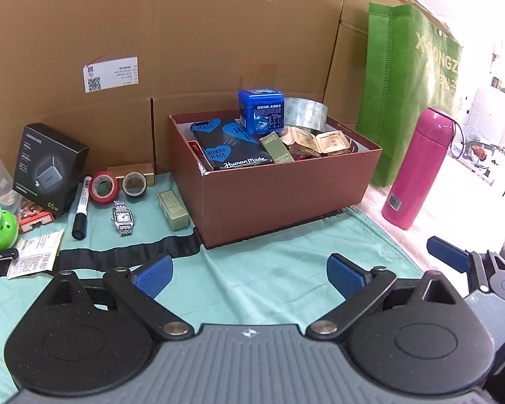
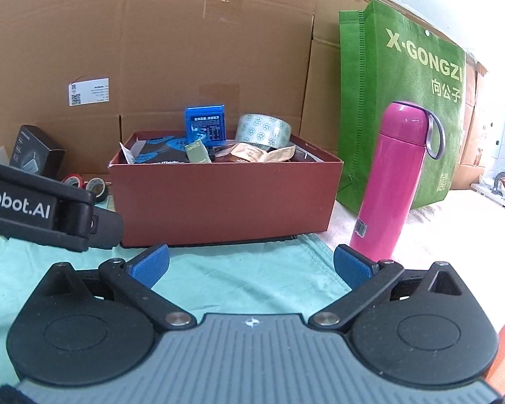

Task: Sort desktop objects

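While both grippers, left gripper (image 1: 249, 274) and right gripper (image 2: 250, 266), gape empty: watch (image 1: 122, 218) at 10 o'clock, rigid case, slippery bracelet; pinch case.

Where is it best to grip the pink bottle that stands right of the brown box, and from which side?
Probably around the middle of the pink bottle, coming level from the front with the right gripper: it stands upright, its round body is narrow enough for the open jaws.

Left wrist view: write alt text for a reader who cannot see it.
The open, empty left gripper hovers over a teal cloth facing a brown box already packed with a blue tin, clear tape and small packages. Left of the box lie a watch, two tape rolls, a marker and a black charger box; a pink bottle stands right.
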`<action>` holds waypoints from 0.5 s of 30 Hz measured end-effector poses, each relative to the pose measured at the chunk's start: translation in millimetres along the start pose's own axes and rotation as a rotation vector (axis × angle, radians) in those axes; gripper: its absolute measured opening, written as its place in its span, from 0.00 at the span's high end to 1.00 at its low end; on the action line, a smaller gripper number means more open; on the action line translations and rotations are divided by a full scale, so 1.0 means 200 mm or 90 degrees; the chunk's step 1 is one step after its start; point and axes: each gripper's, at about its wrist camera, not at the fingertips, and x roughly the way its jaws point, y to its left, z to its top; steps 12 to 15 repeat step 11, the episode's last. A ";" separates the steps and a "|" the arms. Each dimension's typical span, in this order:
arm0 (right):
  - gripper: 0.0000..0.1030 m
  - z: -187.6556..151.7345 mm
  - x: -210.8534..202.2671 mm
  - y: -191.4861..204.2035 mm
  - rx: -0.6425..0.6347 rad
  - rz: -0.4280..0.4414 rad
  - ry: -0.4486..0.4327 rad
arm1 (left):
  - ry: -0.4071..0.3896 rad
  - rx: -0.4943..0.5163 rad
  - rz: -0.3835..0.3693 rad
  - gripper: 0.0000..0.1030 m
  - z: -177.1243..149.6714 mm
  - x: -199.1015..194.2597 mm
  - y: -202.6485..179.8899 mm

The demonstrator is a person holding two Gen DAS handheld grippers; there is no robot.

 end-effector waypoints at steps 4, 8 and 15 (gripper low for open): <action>0.02 0.00 -0.03 0.02 -0.004 -0.004 0.001 | -0.007 -0.001 0.002 0.02 -0.01 -0.03 0.01; 0.02 0.00 -0.04 0.04 -0.003 0.000 0.003 | -0.016 0.007 -0.003 0.02 -0.02 -0.06 0.01; 0.02 0.01 -0.05 0.05 -0.007 0.000 0.001 | -0.019 0.014 -0.008 0.02 -0.02 -0.07 0.01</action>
